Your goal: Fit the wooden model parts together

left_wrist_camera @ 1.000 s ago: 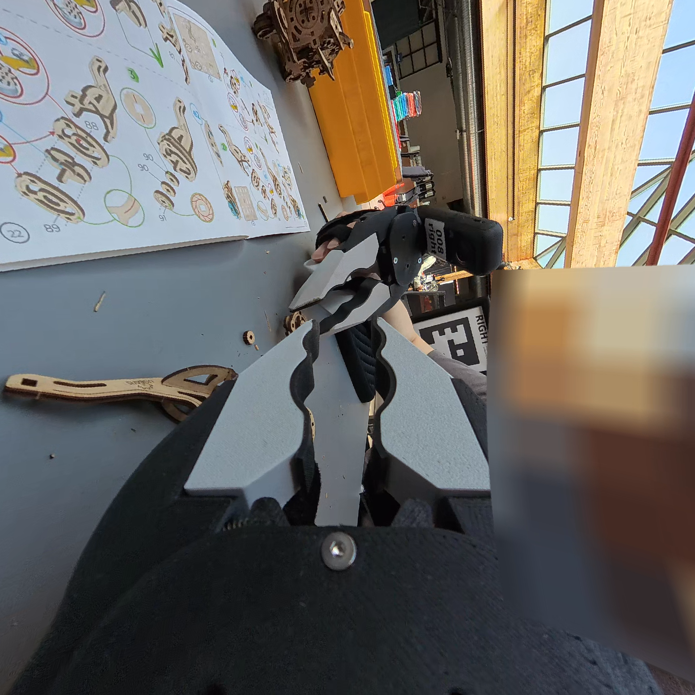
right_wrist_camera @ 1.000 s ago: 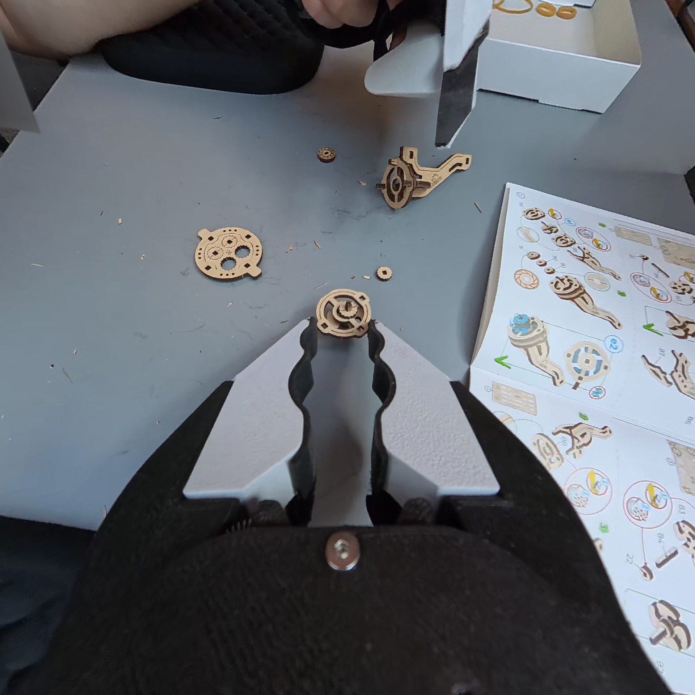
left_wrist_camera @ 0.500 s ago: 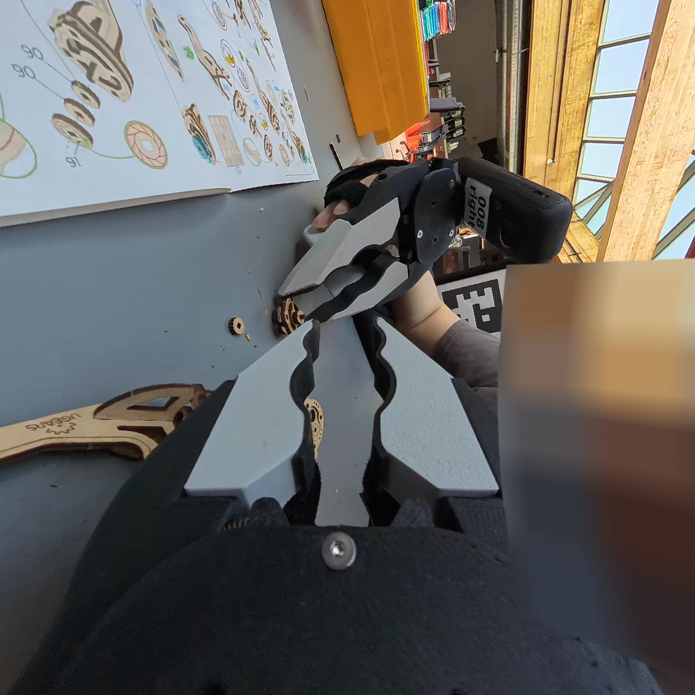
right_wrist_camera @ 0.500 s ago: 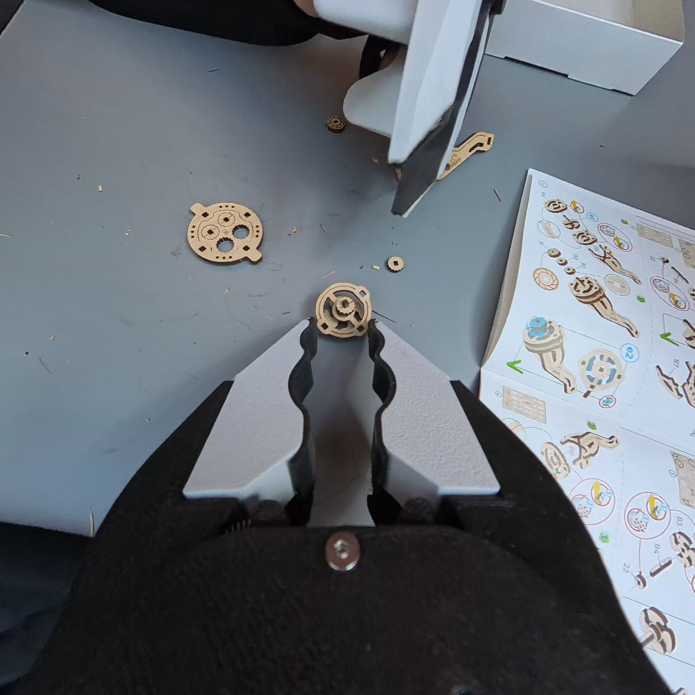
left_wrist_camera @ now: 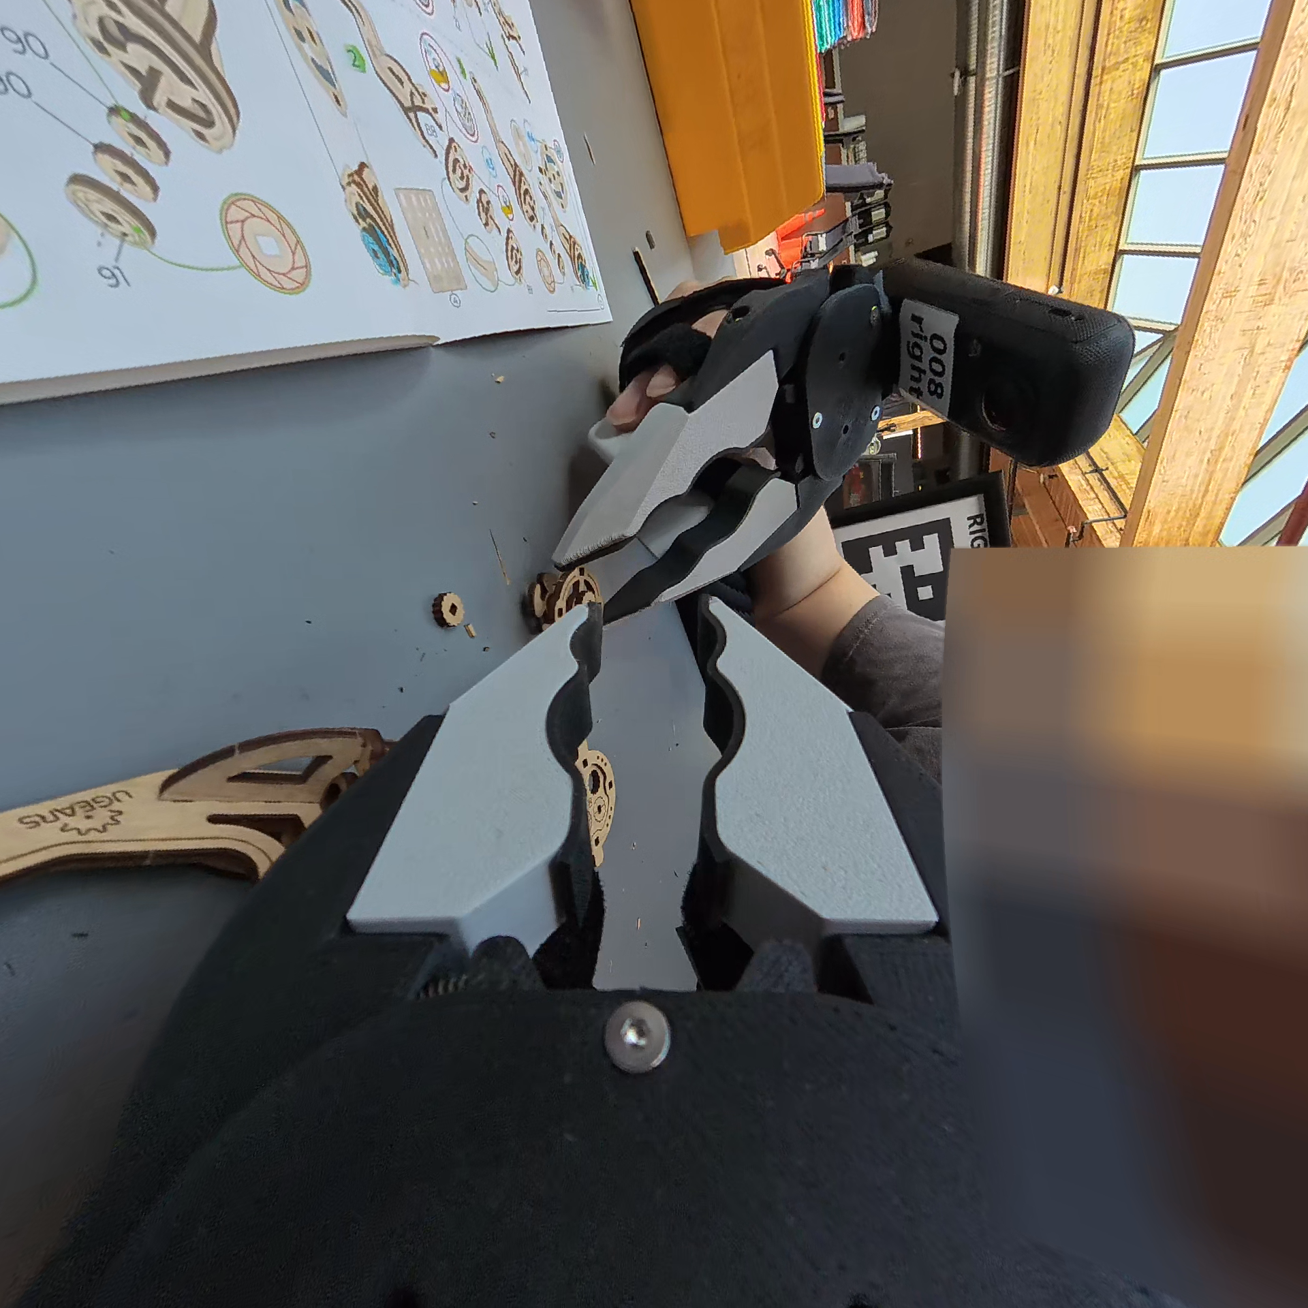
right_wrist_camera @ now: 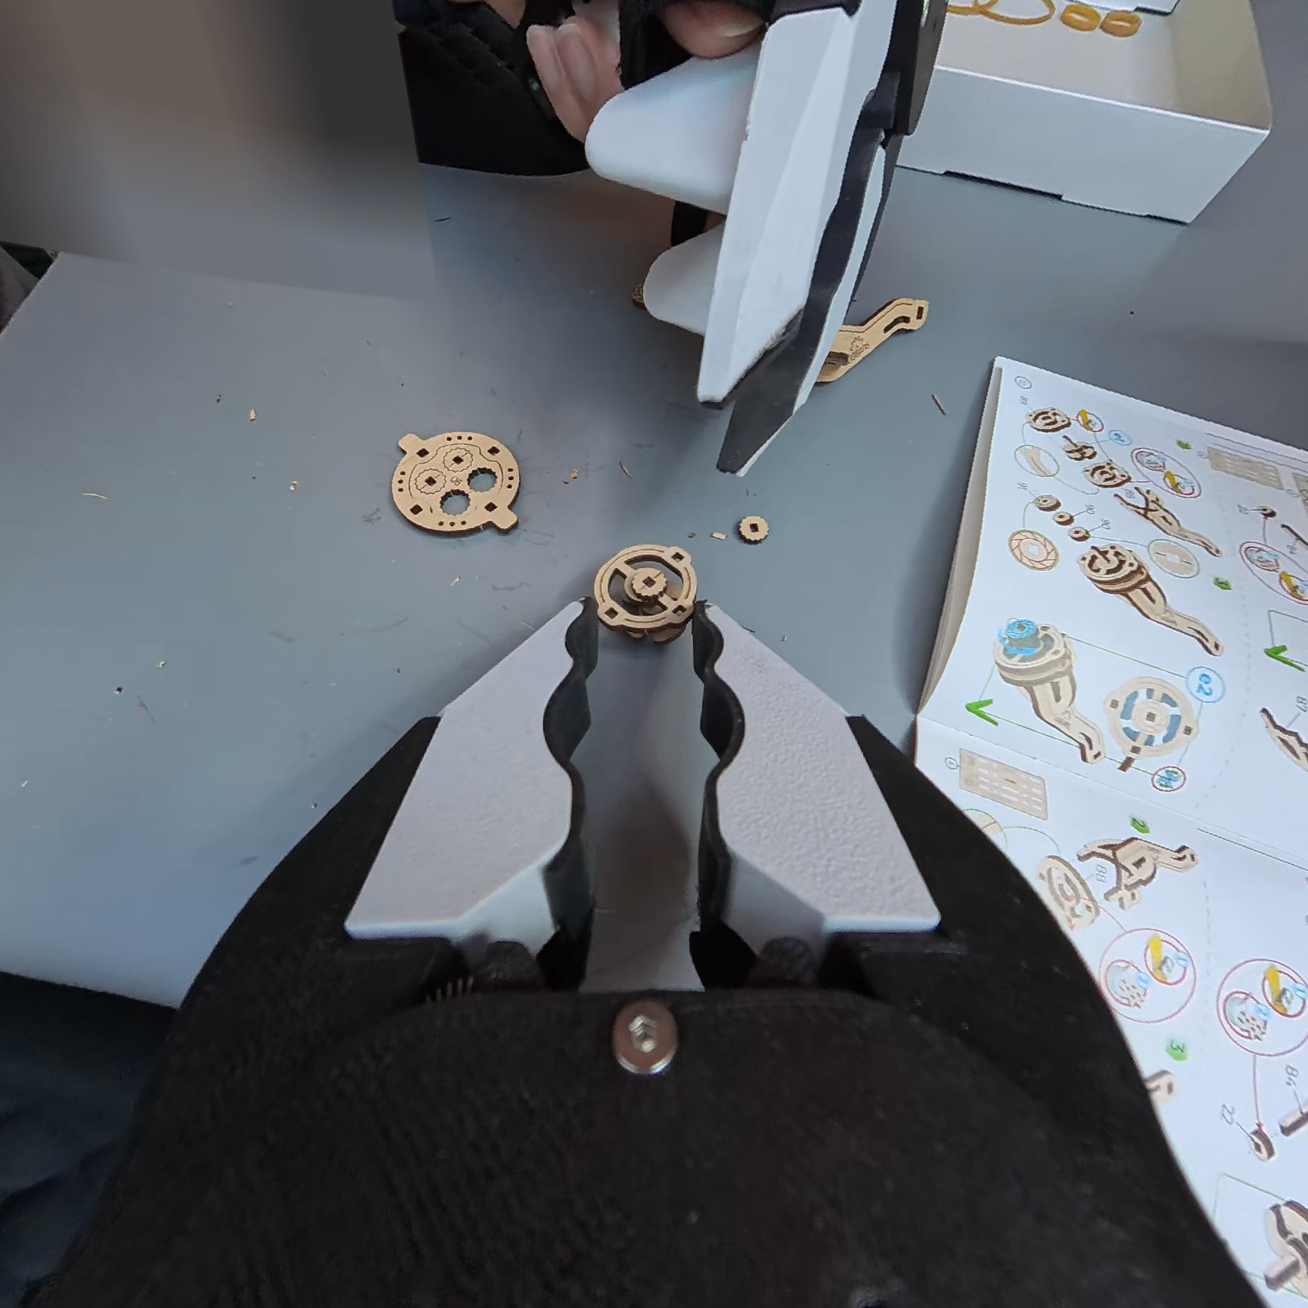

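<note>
My right gripper is shut on the near edge of a round wooden wheel assembly, held low over the grey table. In the left wrist view the right gripper and the wheel sit just beyond my left fingertips. My left gripper is open and empty; in the right wrist view it hangs tip-down just behind the wheel. A round wooden plate with holes lies to the left of the wheel. A small gear lies to its right.
A wooden lever part lies beside my left gripper, half hidden behind it in the right wrist view. An open instruction booklet covers the table's right side. A white box stands at the back. Yellow bins stand beyond the booklet. My hands' fingertips stand some 5 centimetres from each other. Both grippers' tips are roughly 4 centimetres from the small gear. The left camera catches it too, in the left wrist view.
My left gripper has moved in closer to the right gripper and the wheel, and lower toward the table. The right gripper has kept hold of the wheel.
</note>
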Demonstrator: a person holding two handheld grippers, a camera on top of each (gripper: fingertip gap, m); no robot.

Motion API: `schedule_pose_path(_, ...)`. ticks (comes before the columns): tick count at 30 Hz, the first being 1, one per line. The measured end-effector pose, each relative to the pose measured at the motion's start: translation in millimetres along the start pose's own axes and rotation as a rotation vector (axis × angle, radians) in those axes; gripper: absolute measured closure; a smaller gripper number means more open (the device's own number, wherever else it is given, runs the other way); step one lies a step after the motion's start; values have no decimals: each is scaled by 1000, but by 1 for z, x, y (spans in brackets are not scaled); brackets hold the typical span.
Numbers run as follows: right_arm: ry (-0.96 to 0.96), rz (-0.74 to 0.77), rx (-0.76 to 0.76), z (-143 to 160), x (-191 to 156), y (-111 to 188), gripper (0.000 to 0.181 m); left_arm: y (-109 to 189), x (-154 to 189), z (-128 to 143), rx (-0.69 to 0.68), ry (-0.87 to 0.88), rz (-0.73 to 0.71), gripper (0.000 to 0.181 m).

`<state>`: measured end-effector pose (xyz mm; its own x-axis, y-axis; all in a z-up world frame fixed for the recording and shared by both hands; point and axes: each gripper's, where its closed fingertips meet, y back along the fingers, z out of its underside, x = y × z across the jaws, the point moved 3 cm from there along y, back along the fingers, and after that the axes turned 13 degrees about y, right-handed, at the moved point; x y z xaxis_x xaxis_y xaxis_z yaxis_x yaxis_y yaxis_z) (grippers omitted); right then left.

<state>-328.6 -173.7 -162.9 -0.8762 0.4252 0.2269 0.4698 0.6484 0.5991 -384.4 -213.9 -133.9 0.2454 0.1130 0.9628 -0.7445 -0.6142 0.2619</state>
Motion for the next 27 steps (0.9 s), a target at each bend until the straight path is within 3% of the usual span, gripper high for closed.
schedule_pose_path(27, -22, -20, -30, 5, -1, -1, 156, 0, -2, 1, -12, 8, -4, 155)
